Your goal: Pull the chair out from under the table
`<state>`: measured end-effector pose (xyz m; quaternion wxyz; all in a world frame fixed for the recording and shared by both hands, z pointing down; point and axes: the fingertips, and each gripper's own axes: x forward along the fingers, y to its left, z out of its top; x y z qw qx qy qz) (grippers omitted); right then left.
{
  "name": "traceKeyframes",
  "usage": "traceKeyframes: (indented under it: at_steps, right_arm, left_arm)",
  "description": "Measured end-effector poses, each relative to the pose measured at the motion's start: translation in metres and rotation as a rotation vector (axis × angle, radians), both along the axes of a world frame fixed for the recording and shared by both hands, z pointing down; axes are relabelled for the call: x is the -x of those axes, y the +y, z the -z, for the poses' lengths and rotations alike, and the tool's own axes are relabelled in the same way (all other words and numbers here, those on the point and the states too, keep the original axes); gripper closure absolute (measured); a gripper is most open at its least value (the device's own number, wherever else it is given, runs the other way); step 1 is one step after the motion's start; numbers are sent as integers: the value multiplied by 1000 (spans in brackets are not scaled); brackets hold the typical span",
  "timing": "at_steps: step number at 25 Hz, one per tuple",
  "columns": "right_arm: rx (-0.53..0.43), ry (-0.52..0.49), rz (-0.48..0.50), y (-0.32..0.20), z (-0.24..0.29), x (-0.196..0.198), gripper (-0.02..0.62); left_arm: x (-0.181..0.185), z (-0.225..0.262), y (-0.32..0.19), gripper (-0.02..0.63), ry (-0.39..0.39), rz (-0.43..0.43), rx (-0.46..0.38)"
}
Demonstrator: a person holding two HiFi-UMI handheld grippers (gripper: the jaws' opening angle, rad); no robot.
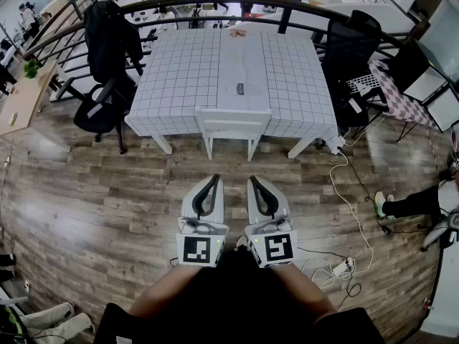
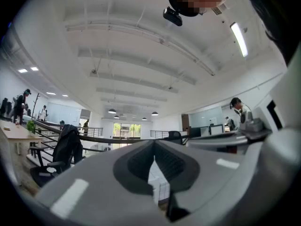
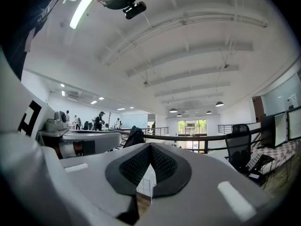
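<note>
Two tools wait side by side, level and aimed at the worktop (image 1: 177, 76). Both the left tongs (image 1: 212, 180) and the right tongs (image 1: 255, 181) are pressed together with nothing between them. The chair (image 1: 231, 122) is tucked under the worktop's near edge, well apart from both tips, so the pull is not yet begun.

Several things could go wrong from here:

- **Opening:** the tongs must spread before they can take the back rail. If they arrive closed, they will only nudge it.
- **Slipping:** the rail looks smooth and painted, so a shallow pinch may slide off once the chair resists.
- **Tablecloth:** the tablecloth (image 1: 301, 84) hangs just above and beside the rail. If it is caught in the same pinch, it would drag across the worktop.
- **Uneven pull:** pulling on one side alone would probably swing the chair, and a leg could knock a worktop leg.
- **Tripping:** a white cable (image 1: 356, 203) trails over the floor (image 1: 100, 206) to a power strip (image 1: 340, 268) near the person's right — a snag if they step back.

The chair is white, with a broad flat rail and straight, slim legs. The cloth is white with a fine dark grid and drapes softly at the corners. The floor is glossy wood planking — likely to let the legs slide. The tongs are pale grey shells tapering to a point, lined with black ribbed pads. Dark office chairs (image 1: 107, 84) flank the worktop.
</note>
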<state>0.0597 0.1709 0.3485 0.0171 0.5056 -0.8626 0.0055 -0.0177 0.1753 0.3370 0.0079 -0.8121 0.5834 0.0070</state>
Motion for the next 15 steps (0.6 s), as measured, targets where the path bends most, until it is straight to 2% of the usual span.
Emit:
traceKeyframes:
  at_steps: [3, 7, 15]
  right_arm:
    - [-13, -16, -1, 2, 3, -10, 598]
    - [9, -8, 56, 8, -4, -14, 598]
    - [-11, -17, 56, 18, -3, -42, 598]
  left_arm:
    - [-8, 0, 1, 597, 3, 2, 0]
    - [-10, -3, 2, 597, 31, -9, -8]
    - [-3, -6, 8, 597, 22, 75, -12]
